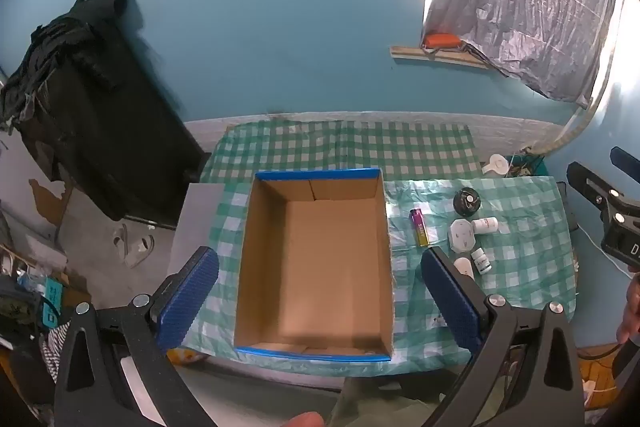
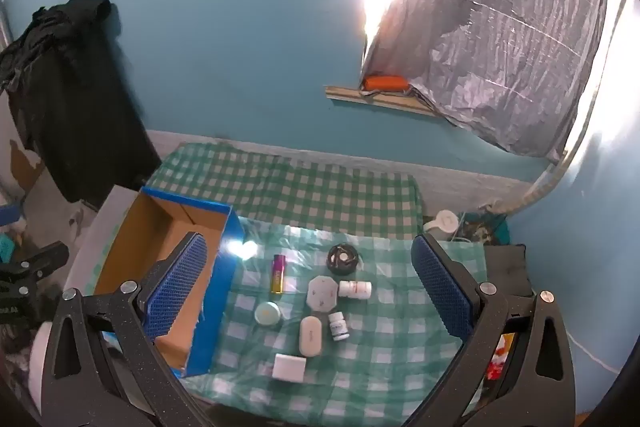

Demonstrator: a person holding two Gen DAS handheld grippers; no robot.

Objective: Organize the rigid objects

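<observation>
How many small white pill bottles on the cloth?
2. One bottle lies on its side right of the octagonal white piece; the other bottle stands just below that piece, beside the oval white case. None seen in the box.

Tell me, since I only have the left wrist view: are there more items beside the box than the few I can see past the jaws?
Observer: Yes. A round pale-green tin sits close to the box's blue wall, hidden from you.
Operator: Anything nearer the camera?
Observer: A white rectangular block lies nearest, just in front of the white oval case.
Operator: Is the right gripper holding anything?
Observer: No. Its jaws stand wide open, with nothing between them.
</observation>
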